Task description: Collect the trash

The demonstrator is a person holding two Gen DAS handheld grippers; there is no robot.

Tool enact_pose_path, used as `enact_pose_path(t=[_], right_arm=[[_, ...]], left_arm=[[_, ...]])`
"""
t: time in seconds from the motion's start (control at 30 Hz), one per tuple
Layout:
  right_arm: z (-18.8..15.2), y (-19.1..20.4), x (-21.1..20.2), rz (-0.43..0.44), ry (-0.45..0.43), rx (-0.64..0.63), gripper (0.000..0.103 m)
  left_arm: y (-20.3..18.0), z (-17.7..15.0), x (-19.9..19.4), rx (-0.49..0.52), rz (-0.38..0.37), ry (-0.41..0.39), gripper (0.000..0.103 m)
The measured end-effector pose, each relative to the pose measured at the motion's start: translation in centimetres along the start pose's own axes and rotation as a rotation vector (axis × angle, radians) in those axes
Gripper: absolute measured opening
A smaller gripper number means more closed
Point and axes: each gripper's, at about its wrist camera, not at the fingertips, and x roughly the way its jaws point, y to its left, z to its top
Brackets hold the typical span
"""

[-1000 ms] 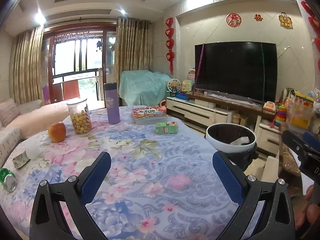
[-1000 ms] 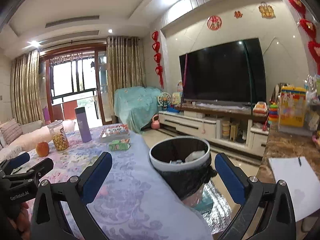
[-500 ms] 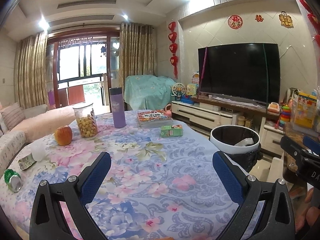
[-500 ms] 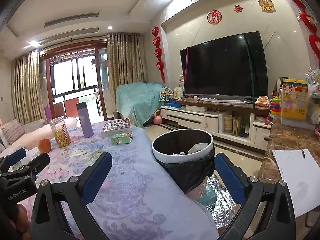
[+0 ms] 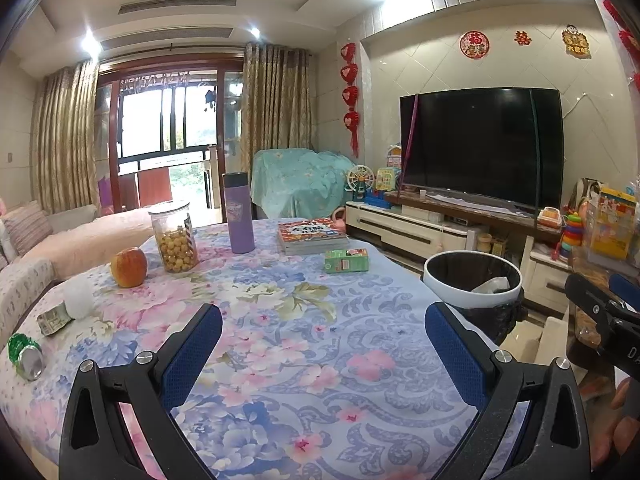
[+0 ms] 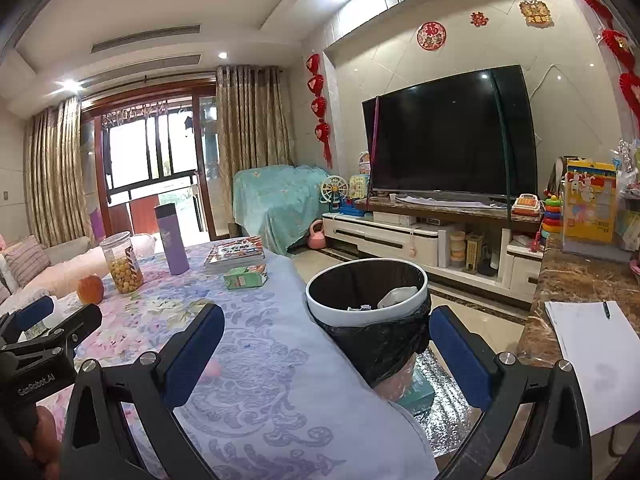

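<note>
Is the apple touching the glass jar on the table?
Apart. The left wrist view shows the apple to the left of the jar, with a strip of tablecloth visible between them.

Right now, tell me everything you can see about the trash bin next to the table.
The trash bin is round, with a white rim and a black plastic liner bunched around its outside. It stands upright beside the edge of the table. It already holds some whitish crumpled trash but is far from full. Neither gripper touches it.
</note>
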Motion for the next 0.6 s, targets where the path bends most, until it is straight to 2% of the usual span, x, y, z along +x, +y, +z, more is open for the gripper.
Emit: enact_pose_path(t=[0.6], right_arm=[[0.26, 0.27, -0.13, 0.004, -0.001, -0.008, 0.103]], left_arm=[[0.16, -0.33, 0.32, 0.007, -0.008, 0.002, 0.102]])
